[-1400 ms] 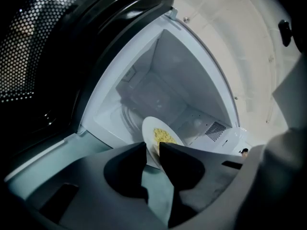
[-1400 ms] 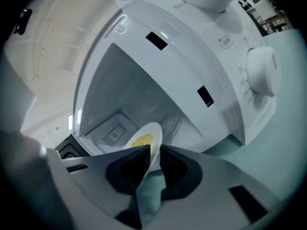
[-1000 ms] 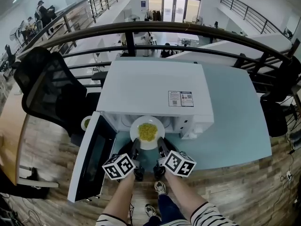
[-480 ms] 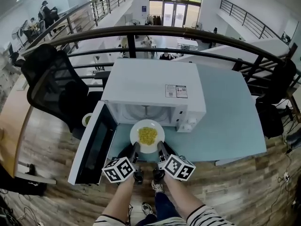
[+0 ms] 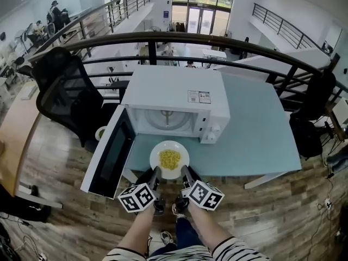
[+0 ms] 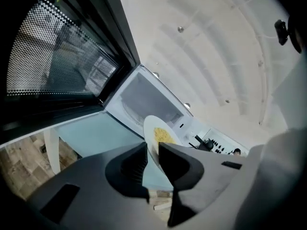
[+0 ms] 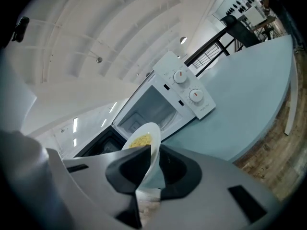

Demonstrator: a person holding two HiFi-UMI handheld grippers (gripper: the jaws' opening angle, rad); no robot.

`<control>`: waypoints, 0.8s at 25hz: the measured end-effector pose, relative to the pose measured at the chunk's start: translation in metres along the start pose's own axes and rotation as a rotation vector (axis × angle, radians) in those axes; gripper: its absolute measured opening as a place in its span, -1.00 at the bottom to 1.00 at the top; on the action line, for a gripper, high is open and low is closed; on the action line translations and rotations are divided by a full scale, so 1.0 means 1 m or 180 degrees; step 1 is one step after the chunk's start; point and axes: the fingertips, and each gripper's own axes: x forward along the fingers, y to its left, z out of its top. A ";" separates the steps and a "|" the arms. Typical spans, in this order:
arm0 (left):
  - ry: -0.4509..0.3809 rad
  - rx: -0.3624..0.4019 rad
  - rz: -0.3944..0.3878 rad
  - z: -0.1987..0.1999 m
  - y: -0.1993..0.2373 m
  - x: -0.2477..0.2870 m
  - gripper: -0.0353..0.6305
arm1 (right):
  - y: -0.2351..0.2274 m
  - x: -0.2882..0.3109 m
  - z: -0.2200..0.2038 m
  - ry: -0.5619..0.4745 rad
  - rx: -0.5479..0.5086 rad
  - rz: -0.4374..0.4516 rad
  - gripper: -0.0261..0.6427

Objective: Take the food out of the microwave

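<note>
The white plate of yellow food (image 5: 169,159) hangs just in front of the microwave (image 5: 174,94), clear of its cavity and right of its swung-open door (image 5: 109,155), with the left claw (image 5: 155,173) and right claw (image 5: 185,172) each clamped narrowly on the plate's near rim.

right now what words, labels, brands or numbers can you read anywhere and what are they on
Nothing is legible.
Black-and-white sticker on top of the white microwave oven: print too small to read.
Small marking under the dials of the microwave's white control panel: blurred, unreadable.
Black-and-white patterned cubes, one and the other: coded squares, no words.
</note>
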 end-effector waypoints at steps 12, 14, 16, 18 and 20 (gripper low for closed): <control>0.0069 -0.0028 0.0011 -0.039 -0.008 -0.069 -0.64 | 0.008 -0.067 -0.045 0.0050 0.0025 -0.0079 -0.72; 0.0106 -0.0046 0.0000 -0.047 -0.008 -0.079 -0.64 | 0.007 -0.078 -0.054 0.0062 0.0029 -0.0116 -0.72; 0.0135 -0.0035 -0.0008 -0.052 -0.007 -0.087 -0.64 | 0.009 -0.086 -0.061 0.0079 0.0005 -0.0132 -0.72; 0.0143 -0.0031 -0.0013 -0.054 -0.007 -0.096 -0.64 | 0.013 -0.093 -0.067 0.0093 0.0003 -0.0137 -0.72; 0.0141 -0.0052 -0.0022 -0.057 -0.009 -0.105 -0.64 | 0.016 -0.101 -0.071 0.0098 0.0028 -0.0136 -0.72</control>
